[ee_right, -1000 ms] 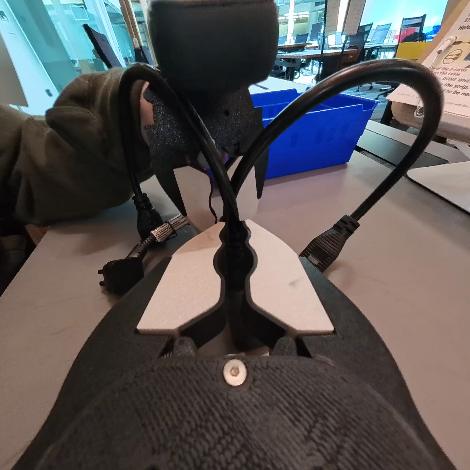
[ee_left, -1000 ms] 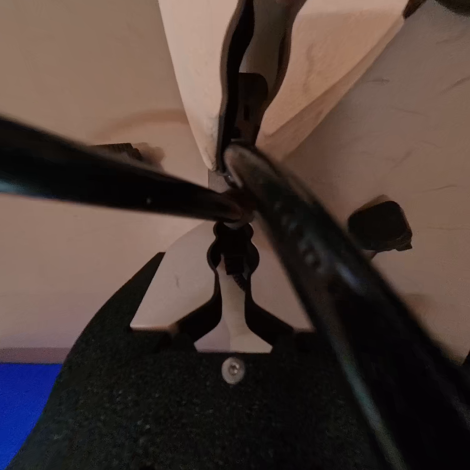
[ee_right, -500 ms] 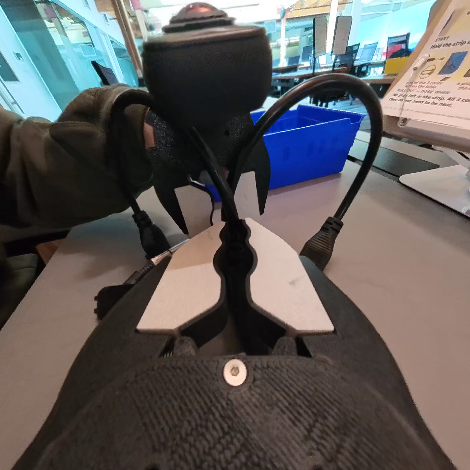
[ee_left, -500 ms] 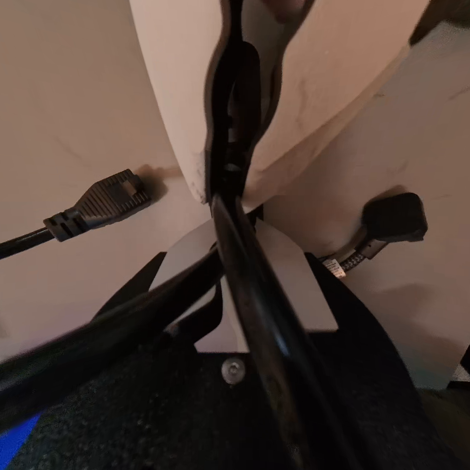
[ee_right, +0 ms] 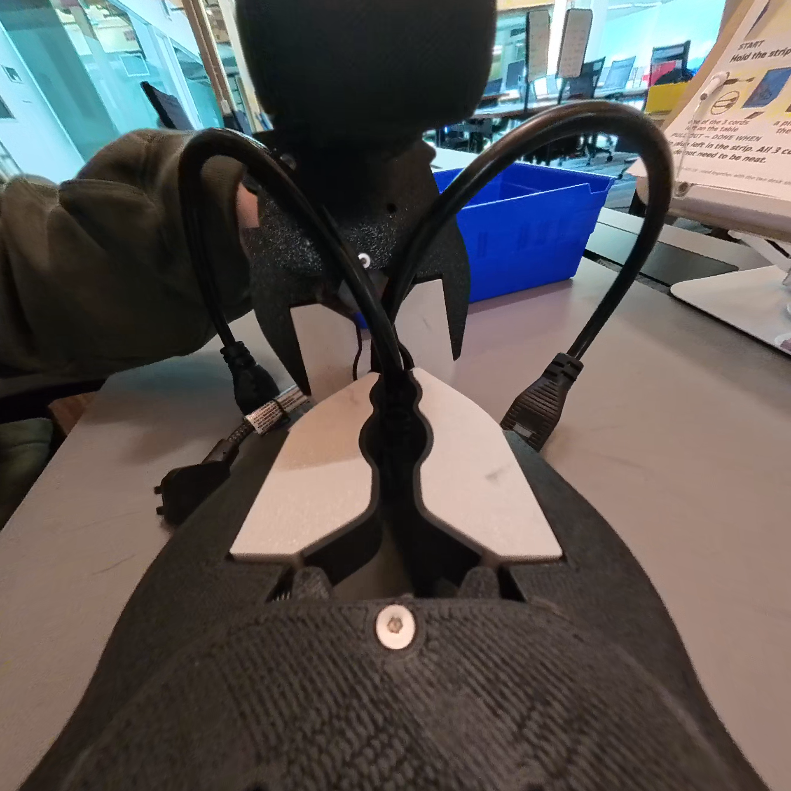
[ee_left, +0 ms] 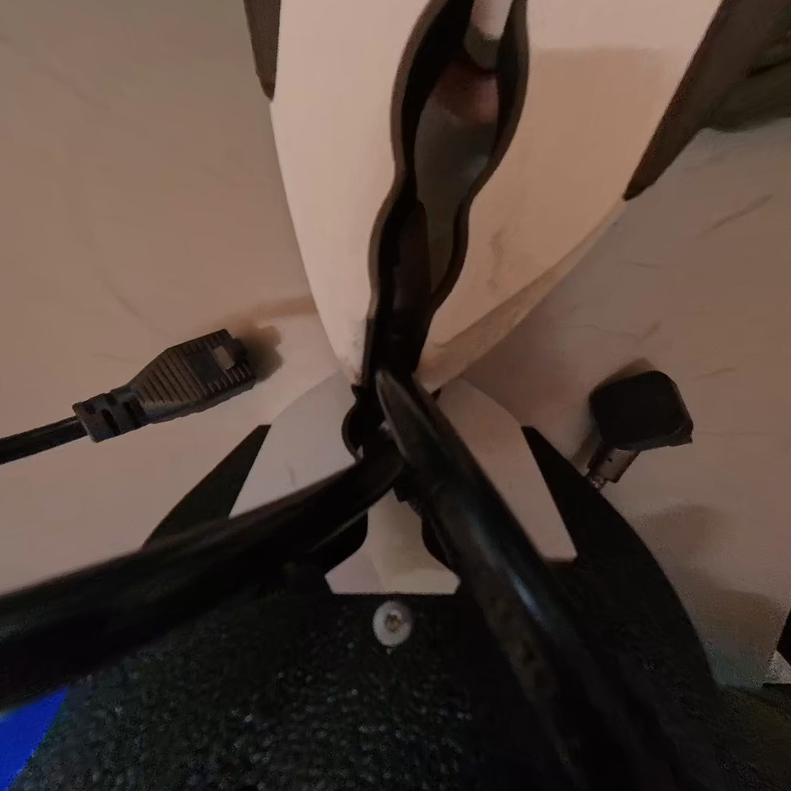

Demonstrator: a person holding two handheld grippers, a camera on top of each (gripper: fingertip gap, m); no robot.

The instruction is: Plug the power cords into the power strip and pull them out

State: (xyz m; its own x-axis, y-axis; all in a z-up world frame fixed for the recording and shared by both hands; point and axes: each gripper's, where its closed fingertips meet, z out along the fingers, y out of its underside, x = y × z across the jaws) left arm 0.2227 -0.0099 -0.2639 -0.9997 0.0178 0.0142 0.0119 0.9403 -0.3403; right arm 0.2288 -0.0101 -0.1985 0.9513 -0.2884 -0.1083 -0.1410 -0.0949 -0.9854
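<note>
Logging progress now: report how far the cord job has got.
Done: cannot tell; no power strip shows. In hand: right tongs and left tongs pinch the black cords tip to tip. Left to do: ribbed plug, round plug and flat plug rest unplugged on the table.

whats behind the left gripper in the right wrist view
A blue bin sits on the table behind the left gripper. The gripper covers the bin's left end, and its inside is not visible from here.

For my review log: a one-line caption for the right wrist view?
Right gripper shut on black cords, facing the left gripper; ribbed plug touches the grey table.
</note>
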